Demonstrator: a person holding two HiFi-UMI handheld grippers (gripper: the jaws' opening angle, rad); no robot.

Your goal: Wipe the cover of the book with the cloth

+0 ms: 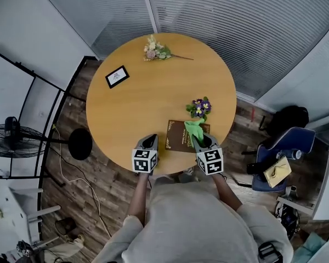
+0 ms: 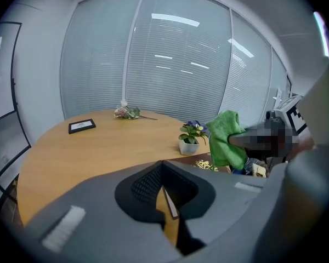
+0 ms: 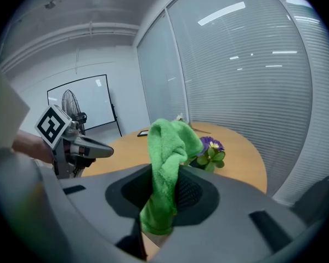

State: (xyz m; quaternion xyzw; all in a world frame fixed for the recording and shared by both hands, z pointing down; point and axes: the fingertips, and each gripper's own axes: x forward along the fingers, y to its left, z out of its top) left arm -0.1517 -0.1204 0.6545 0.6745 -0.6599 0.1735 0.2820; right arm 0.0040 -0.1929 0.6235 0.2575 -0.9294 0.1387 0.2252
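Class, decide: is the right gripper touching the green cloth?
Touching: the right gripper pinches the green cloth between its jaws, plainly shown in the right gripper view.

Round wooden table, honey-coloured top. Four things on it.
- Pot: purple blooms, green leaves, upright, right of centre.
- Book: dark brown cover with gilt ornament, lying flat just on the person's side of the pot, at the near edge.
- Frame: black, flat, well left of the pot and farther out.
- Sprig: pale flowers, lying flat well beyond the pot at the far edge, stem pointing right.
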